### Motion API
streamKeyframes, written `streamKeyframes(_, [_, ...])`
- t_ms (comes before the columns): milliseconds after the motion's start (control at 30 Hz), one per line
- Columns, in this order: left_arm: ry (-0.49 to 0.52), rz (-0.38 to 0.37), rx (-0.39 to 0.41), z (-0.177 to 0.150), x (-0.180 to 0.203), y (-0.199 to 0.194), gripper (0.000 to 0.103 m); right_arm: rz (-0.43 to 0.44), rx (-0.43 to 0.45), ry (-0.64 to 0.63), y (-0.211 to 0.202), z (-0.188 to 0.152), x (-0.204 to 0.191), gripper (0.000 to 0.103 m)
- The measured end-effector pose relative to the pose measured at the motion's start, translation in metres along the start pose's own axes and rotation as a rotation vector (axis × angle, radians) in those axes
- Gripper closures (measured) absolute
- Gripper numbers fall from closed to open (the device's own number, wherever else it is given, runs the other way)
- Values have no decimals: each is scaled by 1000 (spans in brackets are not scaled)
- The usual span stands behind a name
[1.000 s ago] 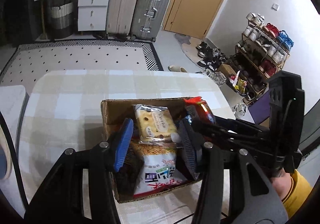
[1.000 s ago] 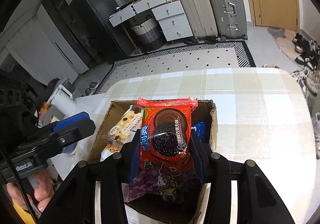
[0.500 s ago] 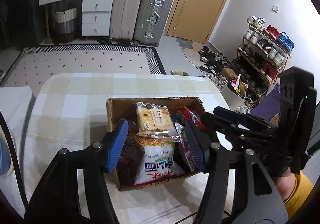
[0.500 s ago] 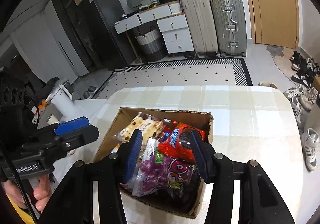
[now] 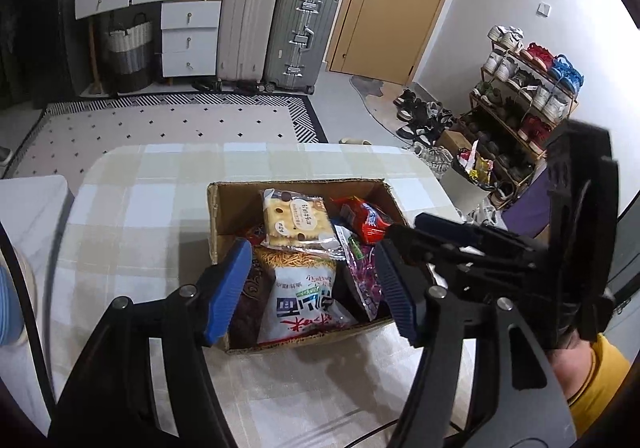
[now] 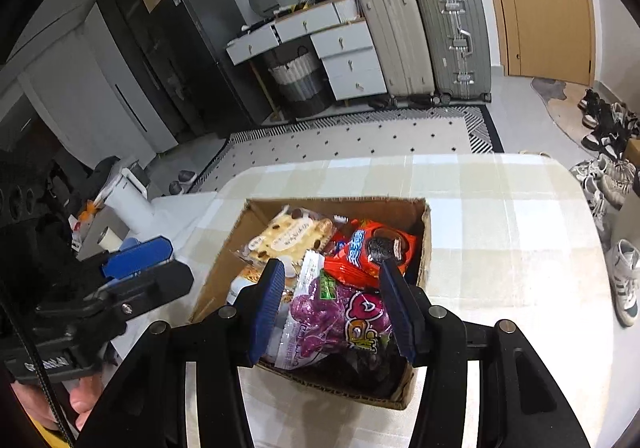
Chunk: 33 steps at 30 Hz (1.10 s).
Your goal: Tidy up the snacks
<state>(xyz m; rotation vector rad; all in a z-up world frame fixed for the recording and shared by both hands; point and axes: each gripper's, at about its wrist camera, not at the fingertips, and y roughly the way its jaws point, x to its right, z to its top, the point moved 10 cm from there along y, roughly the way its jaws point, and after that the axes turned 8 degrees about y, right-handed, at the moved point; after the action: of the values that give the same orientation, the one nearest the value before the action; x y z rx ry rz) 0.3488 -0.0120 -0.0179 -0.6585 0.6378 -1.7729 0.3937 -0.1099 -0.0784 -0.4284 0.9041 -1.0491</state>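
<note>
An open cardboard box (image 5: 228,204) (image 6: 427,248) stands on the checked table and holds several snack packs. A red Oreo pack (image 6: 370,248) (image 5: 366,222) lies in it beside a yellow cracker pack (image 5: 294,222) (image 6: 290,236), a purple candy bag (image 6: 340,322) (image 5: 362,276) and a white noodle-snack bag (image 5: 304,298). My left gripper (image 5: 312,288) is open and empty above the box's near side. My right gripper (image 6: 334,308) is open and empty above the purple bag. The right gripper also shows in the left wrist view (image 5: 460,236).
The checked tablecloth (image 5: 152,208) (image 6: 500,216) surrounds the box. A white side surface with a white appliance (image 6: 128,196) lies left of the table. Suitcases (image 5: 276,32), drawers and a shoe rack (image 5: 524,88) stand across the room.
My right gripper opened and let the red Oreo pack drop into the box, then pulled back and up. My left gripper also drew back from the box.
</note>
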Motion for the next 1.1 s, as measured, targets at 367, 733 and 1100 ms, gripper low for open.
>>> streamKeyframes(367, [43, 63, 107, 9, 19, -64, 26, 50, 151, -79, -79, 13, -40, 52])
streamKeyframes(733, [52, 75, 256, 10, 51, -194, 21, 132, 337, -164, -204, -10, -89, 50])
streamKeyframes(1100, [59, 226, 436, -32, 67, -335, 0, 166, 528, -237, -323, -72, -116, 23])
